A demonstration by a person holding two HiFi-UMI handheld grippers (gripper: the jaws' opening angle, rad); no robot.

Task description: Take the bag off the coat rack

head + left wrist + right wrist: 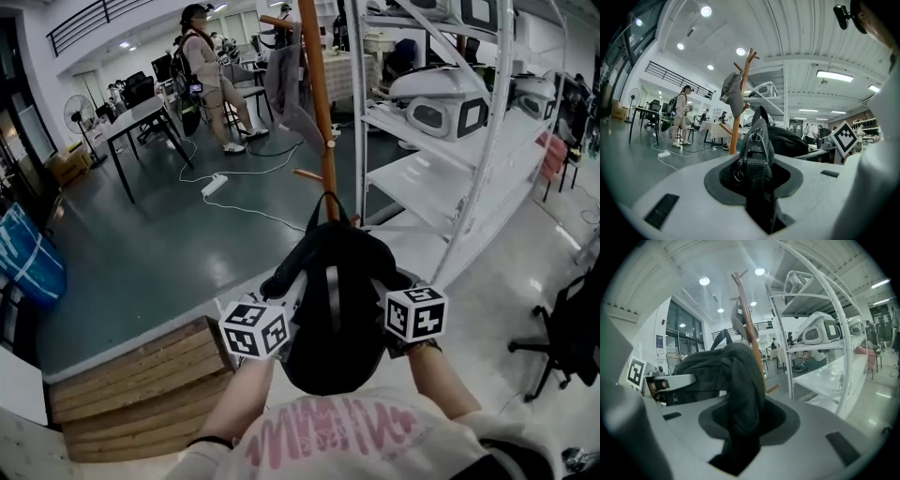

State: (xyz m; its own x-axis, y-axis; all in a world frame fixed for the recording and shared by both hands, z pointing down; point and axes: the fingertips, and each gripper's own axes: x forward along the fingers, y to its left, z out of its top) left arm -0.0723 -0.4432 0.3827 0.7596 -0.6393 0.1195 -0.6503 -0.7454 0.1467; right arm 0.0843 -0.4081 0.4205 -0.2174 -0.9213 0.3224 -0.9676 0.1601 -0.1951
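Left gripper (754, 171): clamped on the bag's ringed strap (757, 150).
Right gripper (740, 423): clenched on a fold of its black fabric.
Bag (333, 309): held between both grippers, just in front of the pole.
Coat rack (319, 103): I should draw the bag's top loop (328, 202) clear of the lower pegs, keeping my grips level.

The person wears a pink-lettered white shirt (349, 439) and black wristband (213, 440).

The bag (347, 347) is matt cloth, the coat rack (318, 94) smooth wood.
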